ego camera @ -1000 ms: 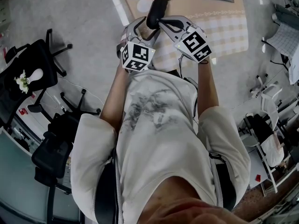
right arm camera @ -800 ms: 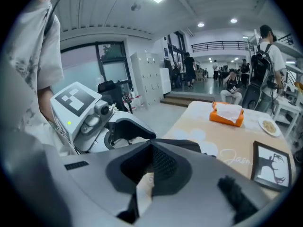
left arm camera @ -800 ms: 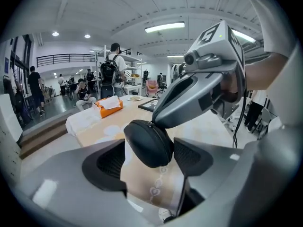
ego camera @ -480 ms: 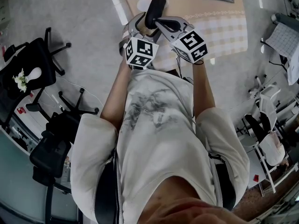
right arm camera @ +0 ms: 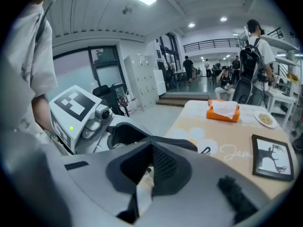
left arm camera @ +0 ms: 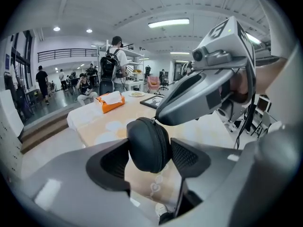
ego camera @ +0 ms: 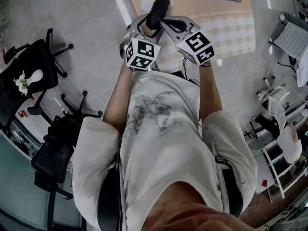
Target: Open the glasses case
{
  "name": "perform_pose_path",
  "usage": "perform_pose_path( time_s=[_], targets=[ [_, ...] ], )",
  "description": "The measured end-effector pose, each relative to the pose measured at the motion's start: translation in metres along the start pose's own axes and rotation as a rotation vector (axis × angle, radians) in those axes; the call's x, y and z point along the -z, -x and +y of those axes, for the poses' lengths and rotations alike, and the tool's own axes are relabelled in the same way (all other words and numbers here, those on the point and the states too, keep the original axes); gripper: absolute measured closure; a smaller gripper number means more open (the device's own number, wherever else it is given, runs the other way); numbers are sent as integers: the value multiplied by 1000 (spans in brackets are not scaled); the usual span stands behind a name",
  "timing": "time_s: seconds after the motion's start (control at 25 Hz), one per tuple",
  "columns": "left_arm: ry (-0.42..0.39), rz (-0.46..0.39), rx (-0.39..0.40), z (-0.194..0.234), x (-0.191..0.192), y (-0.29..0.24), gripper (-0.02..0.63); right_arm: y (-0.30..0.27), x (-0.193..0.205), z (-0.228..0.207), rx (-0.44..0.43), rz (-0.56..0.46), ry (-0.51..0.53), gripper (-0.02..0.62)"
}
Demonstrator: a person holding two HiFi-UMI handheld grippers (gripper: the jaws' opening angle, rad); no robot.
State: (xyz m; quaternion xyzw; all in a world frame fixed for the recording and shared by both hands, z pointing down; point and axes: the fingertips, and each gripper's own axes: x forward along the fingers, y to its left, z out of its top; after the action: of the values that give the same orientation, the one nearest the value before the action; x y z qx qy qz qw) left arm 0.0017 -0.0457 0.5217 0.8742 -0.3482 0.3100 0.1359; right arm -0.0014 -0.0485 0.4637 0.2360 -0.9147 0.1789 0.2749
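Here, a black glasses case (left arm camera: 148,144) is held in the air over the near end of a table (ego camera: 231,28) that is covered with a beige flowered cloth (ego camera: 192,4). Only the left gripper view shows the grip. The jaws of the left gripper (left arm camera: 150,156) are set wide and closing, with both pads pressed on the rounded end of the case. The tip of the right gripper (left arm camera: 163,118) is laid at the top of the zip (left arm camera: 161,136). In the right gripper view that gripper's jaws are seen drawn together; whether the zip tab is pinched cannot be told. An orange tissue box (left arm camera: 112,102), a picture frame (right arm camera: 271,157) and a plate (right arm camera: 265,119) are set on the table. Office chairs (ego camera: 53,57) stand on the grey floor (ego camera: 86,13), and a person with a backpack (left arm camera: 112,65) is seen in the bright hall. Compared with a second ago, the case and both grippers are shifted slightly leftward in the head view.
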Motion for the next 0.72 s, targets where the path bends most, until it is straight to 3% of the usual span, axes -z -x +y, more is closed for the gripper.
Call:
perform_pose_path(
  time_s=[0.32,0.56,0.72],
  targets=[
    [-5,-6,50,-12,-21,-19,322,19,4,-30,-9,7,-10,581],
    [-7,-21,68,3,13,13,322,-11,1,2,-10,29,-7,580],
    [-8,-13,82,-3,6,5,322,-4,5,-12,-13,38,-12,580]
  ],
)
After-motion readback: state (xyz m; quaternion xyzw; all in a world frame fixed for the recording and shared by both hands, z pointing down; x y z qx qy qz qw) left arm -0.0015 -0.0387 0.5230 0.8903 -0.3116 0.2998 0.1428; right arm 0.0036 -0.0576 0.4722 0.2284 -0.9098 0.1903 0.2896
